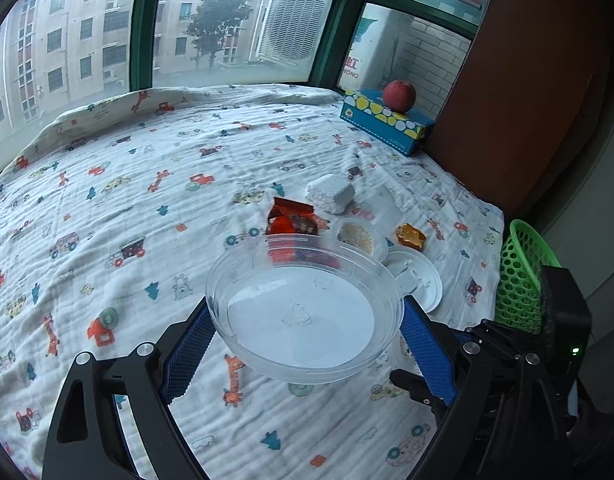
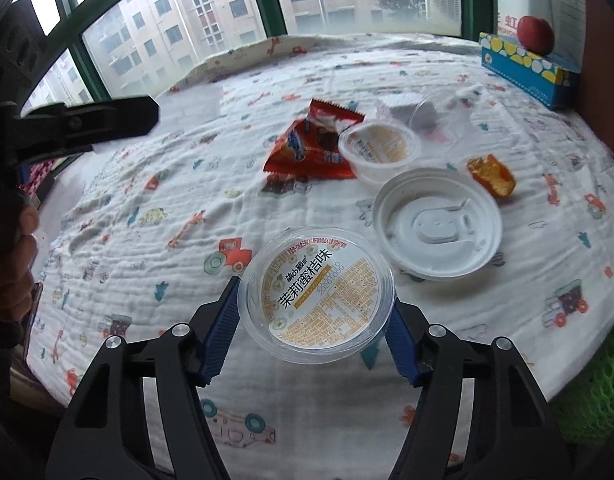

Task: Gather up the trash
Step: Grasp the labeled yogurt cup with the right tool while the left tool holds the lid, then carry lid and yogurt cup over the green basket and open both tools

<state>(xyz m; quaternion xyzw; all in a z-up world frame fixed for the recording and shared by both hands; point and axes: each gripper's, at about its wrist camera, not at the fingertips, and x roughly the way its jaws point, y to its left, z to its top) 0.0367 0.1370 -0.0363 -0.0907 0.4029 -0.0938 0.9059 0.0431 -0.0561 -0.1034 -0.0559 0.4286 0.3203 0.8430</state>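
Note:
My left gripper [image 1: 305, 320] is shut on a clear plastic bowl [image 1: 303, 308] and holds it above the cloth. My right gripper [image 2: 317, 310] is shut on a clear jelly cup [image 2: 317, 288] with a printed yellow label. On the cloth lie a red snack wrapper [image 2: 307, 150] [image 1: 293, 220], a small clear cup [image 2: 381, 148] [image 1: 357, 236], a white plastic lid [image 2: 437, 226] [image 1: 417, 280], a gold wrapper [image 2: 491, 174] [image 1: 411, 236] and a white foam block [image 1: 330, 193].
A green mesh basket [image 1: 521, 280] stands off the table's right edge. A blue tissue box [image 1: 385, 122] with a red apple [image 1: 399, 96] sits at the far right by a brown cabinet [image 1: 527, 80]. Windows line the far side.

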